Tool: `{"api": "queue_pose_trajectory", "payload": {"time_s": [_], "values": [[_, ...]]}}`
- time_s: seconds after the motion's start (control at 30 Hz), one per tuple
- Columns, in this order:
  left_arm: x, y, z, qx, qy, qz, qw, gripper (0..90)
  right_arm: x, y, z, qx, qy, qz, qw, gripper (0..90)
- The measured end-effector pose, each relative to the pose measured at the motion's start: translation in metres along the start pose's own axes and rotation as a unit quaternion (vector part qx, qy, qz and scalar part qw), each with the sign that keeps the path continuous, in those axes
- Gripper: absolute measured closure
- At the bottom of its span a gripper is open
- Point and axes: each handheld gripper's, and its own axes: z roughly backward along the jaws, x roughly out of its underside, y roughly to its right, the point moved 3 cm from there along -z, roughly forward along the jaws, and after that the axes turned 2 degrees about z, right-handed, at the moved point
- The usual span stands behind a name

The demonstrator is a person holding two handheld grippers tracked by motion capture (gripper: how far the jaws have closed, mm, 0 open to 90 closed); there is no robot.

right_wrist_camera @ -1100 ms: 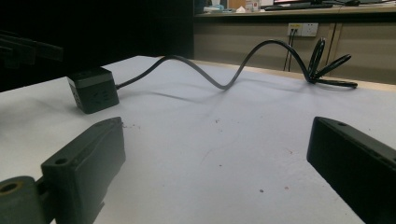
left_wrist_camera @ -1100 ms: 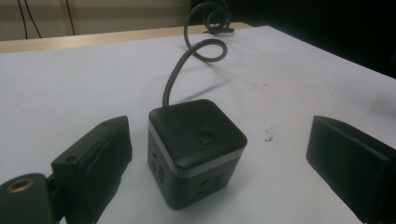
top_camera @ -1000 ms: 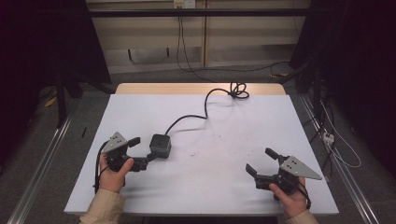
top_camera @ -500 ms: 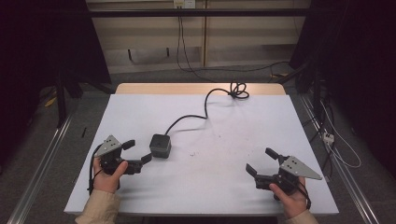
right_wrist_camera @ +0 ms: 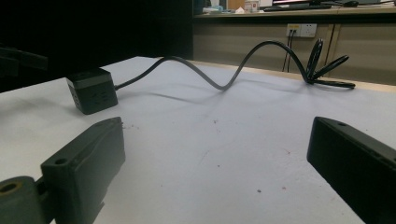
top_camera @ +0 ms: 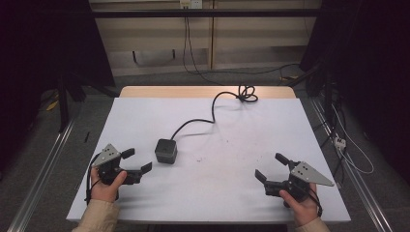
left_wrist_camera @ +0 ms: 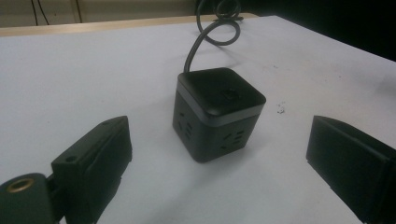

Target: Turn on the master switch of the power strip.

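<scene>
A black cube power socket (top_camera: 166, 150) (left_wrist_camera: 215, 111) (right_wrist_camera: 92, 90) sits on the white table (top_camera: 217, 183), left of centre. Its black cable (top_camera: 212, 111) (right_wrist_camera: 233, 70) runs back to a coil (top_camera: 247, 93) at the far edge. My left gripper (top_camera: 136, 161) (left_wrist_camera: 219, 172) is open at the front left, a short way from the cube, with nothing between its jaws. At the front right my right gripper (top_camera: 271, 166) (right_wrist_camera: 215, 177) is open over bare table, jaws aimed left toward the cube.
The table's far strip (top_camera: 193, 91) is bare wood. Wall sockets (top_camera: 189, 4) and loose cables (top_camera: 348, 154) lie beyond and to the right of the table. Dark curtains stand on both sides. Small specks (top_camera: 199, 159) mark the table surface.
My left gripper has drawn back to the left and toward the front edge, away from the cube socket. The right gripper has stayed put.
</scene>
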Motion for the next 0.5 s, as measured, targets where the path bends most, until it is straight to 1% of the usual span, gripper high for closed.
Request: {"api": "queue_pose_trajectory", "payload": {"time_s": [0.2,0.5], "values": [[0.0032,-0.0004,0.002,0.003,0.001,-0.001,1.0,6.5,0.0,-0.0004,-0.0001,-0.001,0.0,-0.001,1.0,3.7],[0.0068,-0.0023,0.0053,0.0,-0.004,-0.005,1.0,6.5,0.0,-0.0001,0.0002,-0.002,0.0,0.001,1.0,3.7]]}}
